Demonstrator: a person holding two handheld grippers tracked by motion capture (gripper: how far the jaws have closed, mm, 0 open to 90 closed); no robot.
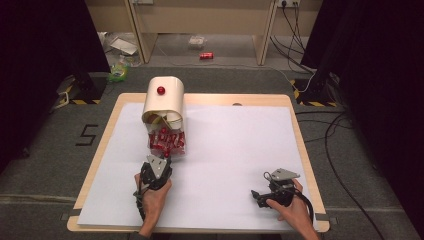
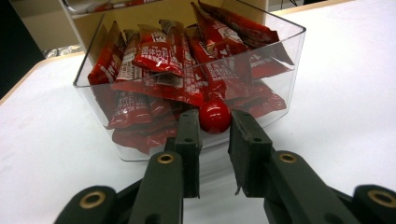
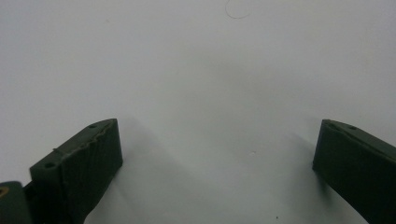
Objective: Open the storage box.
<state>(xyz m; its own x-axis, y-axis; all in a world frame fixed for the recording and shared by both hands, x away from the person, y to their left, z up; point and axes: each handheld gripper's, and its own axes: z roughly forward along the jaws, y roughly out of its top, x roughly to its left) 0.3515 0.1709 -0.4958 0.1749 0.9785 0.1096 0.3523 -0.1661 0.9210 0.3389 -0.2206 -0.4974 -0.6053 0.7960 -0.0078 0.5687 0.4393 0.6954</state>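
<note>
Left gripper view puts the red knob (image 2: 215, 116) dead ahead of the left gripper (image 2: 214, 140), sitting between its two black fingertips (image 2: 189, 133) at the front wall of the clear drawer (image 2: 280, 70). The jaws stand a little apart, flanking the knob on either side; I cannot tell whether the pads already touch it, so the hold looks close but not yet certain. Behind the knob, the drawer is packed with red sachets (image 2: 154, 51) that lie heaped and leaning, their long sides running away from the knob toward the cream cabinet (image 1: 164, 102). Seen from the high view, the drawer (image 1: 167, 141) juts out of that cabinet toward the person, and the left gripper (image 1: 159, 161) comes up to the drawer's near face along the same line on which the drawer slides. So, in my judgement, the coming move turns on that line: a straight pull from the knob back toward the person, or a straight push toward the cabinet, with no sideways drift. A second red knob (image 1: 161, 90) sits on the cabinet's curved top, beyond the drawer. The right gripper (image 1: 262, 194) rests well off to the side of the knob on the white sheet (image 1: 240, 145), its jaws spread wide with nothing between them, far less handy than the left.
</note>
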